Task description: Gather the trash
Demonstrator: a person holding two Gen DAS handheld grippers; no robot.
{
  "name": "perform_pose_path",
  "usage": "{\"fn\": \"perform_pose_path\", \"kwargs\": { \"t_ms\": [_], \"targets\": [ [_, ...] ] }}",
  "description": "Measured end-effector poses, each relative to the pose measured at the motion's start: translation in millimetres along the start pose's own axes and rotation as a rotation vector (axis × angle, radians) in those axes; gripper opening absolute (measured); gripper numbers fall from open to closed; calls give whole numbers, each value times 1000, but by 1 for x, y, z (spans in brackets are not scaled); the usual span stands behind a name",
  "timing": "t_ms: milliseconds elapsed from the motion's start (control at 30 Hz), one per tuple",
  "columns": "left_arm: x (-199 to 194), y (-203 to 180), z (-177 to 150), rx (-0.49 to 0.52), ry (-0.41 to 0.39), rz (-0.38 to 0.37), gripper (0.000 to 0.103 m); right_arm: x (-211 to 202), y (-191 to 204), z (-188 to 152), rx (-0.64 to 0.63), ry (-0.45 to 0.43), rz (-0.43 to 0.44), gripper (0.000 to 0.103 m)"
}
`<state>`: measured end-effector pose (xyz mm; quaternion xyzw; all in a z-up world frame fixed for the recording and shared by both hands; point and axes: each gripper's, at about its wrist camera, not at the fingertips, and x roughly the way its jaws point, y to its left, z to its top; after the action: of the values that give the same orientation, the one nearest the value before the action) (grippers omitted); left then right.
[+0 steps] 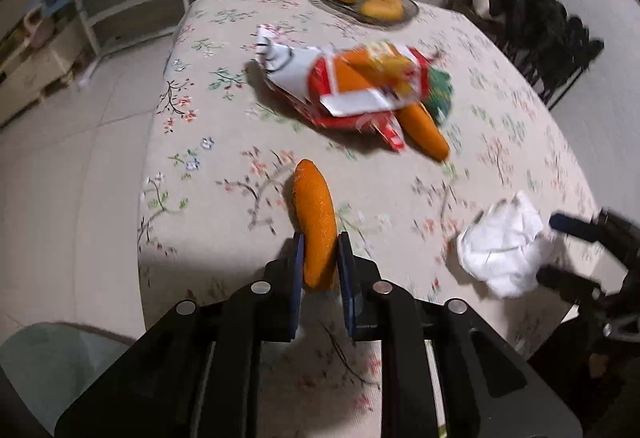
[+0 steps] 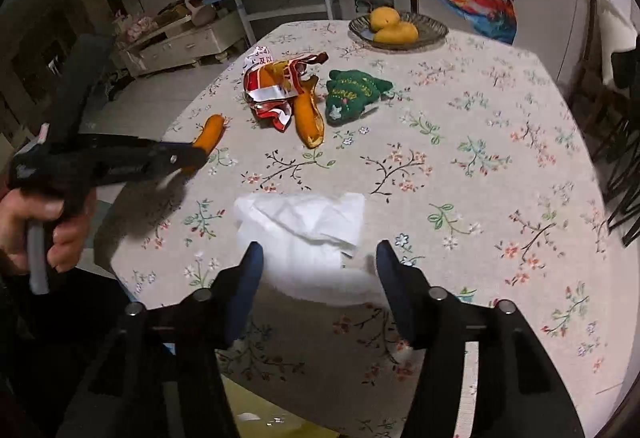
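Right now we have the left claw [image 1: 320,258] clamped narrow on the near end of an orange, fuzzy, carrot-shaped piece [image 1: 314,222], pads on both its sides, close to the near-left corner of the surface, a floral-print tablecloth [image 1: 224,142]. Our right claw [image 2: 320,266] stands wide, w/ the crumpled white tissue [image 2: 304,234] lying between its fingers but not pinched; we judge it loose on the cloth.

Risks: the carrot piece is gripped only at its end, so it could pivot or slip out if we swing fast. The tissue is soft and light; closing too high would catch only a fold, and it could drag off the near edge, which is right under the right claw. The two claws are near each other in the left wrist view, so crossing paths could knock them together.

Further out sit a torn red-and-white wrapper [image 2: 272,86] and a second orange carrot-shaped piece [image 2: 308,114] touching it, w/ a green plush toy [image 2: 352,94] just beside. At the far edge is a dark glass dish [image 2: 432,30] w/ two yellow mangoes [image 2: 390,24].

Room: open cloth to the right of the tissue and mid-surface. The left edge drops to pale floor tiles; a dark chair [image 1: 552,38] stands off the far right side.
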<state>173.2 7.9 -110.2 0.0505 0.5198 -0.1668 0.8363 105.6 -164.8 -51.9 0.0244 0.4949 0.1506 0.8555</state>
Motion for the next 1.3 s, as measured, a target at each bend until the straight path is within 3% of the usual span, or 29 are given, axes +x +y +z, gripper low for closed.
{"fn": "perform_pose_path", "kwargs": {
  "t_ms": [100, 300, 567, 800, 833, 867, 900, 967, 1000, 1067, 1300],
  "targets": [
    [-5, -11, -8, 25, -16, 40, 41, 1, 0, 0, 1, -12, 5, 64],
    [-8, -8, -7, -5, -53, 76, 53, 5, 5, -1, -12, -26, -2, 69],
    [-9, 9, 0, -105, -83, 101, 54, 11, 16, 1, -47, -44, 6, 69],
    [-2, 1, 2, -73, -73, 117, 54, 21, 25, -2, -102, -17, -21, 70],
    [-2, 0, 2, -68, -73, 120, 54, 24, 25, -2, -103, -12, -23, 69],
    [-1, -1, 2, -63, -74, 124, 53, 26, 25, -3, -102, -6, -27, 61],
    [-1, -2, 2, -59, -71, 124, 53, 28, 24, -4, -102, 6, -33, 51],
    [0, -2, 2, -59, -65, 122, 42, 28, 24, -4, -106, 1, -47, 42],
    [2, -2, 2, -59, -54, 114, 32, 27, 23, -3, -104, 2, -48, 30],
    [2, -3, 2, -55, -57, 116, 18, 26, 18, -3, -78, 2, -38, 23],
    [-13, -11, 0, -51, -109, 96, 13, 14, 3, -1, 26, -32, -4, 16]
  ]
}}
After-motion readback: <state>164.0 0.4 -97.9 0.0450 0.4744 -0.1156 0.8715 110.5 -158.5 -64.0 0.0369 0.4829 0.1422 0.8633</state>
